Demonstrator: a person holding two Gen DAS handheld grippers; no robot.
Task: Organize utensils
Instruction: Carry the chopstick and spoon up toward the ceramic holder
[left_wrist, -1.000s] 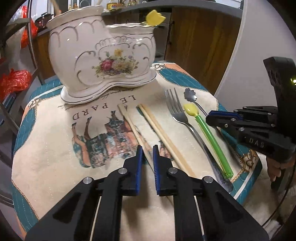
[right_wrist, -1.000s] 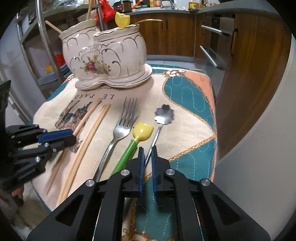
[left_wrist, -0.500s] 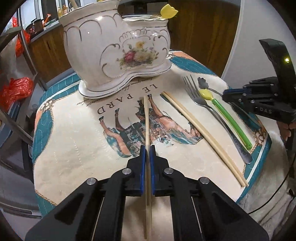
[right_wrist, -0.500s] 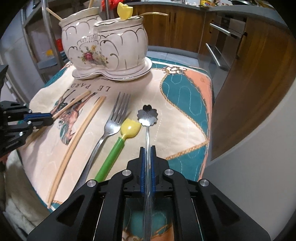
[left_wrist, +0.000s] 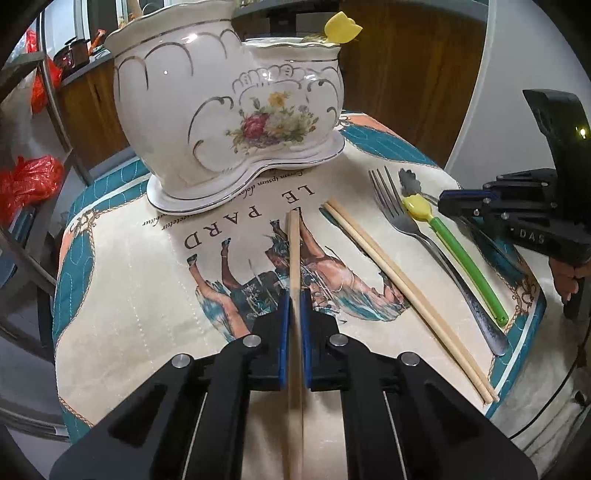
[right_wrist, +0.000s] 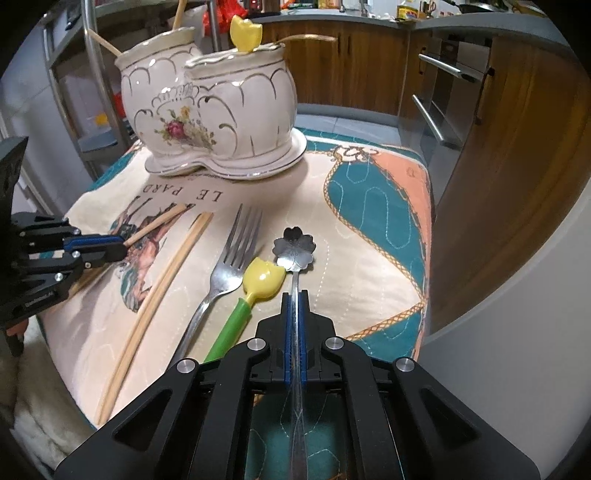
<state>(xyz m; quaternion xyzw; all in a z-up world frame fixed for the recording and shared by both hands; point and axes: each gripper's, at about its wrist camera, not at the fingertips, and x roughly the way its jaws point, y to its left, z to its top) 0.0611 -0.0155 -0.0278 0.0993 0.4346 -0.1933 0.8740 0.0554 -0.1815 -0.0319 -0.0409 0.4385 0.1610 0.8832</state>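
Both grippers have just clamped: the left gripper (left_wrist: 294, 295) is now gripping a chopstick (left_wrist: 294, 251), the right gripper (right_wrist: 294, 299) a flower-headed spoon (right_wrist: 294, 246), both poised above the cloth for carrying to the ceramic holder (right_wrist: 207, 110).

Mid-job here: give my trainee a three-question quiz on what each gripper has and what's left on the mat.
1. True or false: the left gripper is shut on a fork.
2. What does the right gripper hold? A) flower-bowl spoon B) green-handled spoon C) fork
3. Fill in: one ___ tulip-shaped spoon head sticks out of the ceramic holder.

Key: 1. False, it holds chopsticks. 2. A, the flower-bowl spoon. 3. Yellow.
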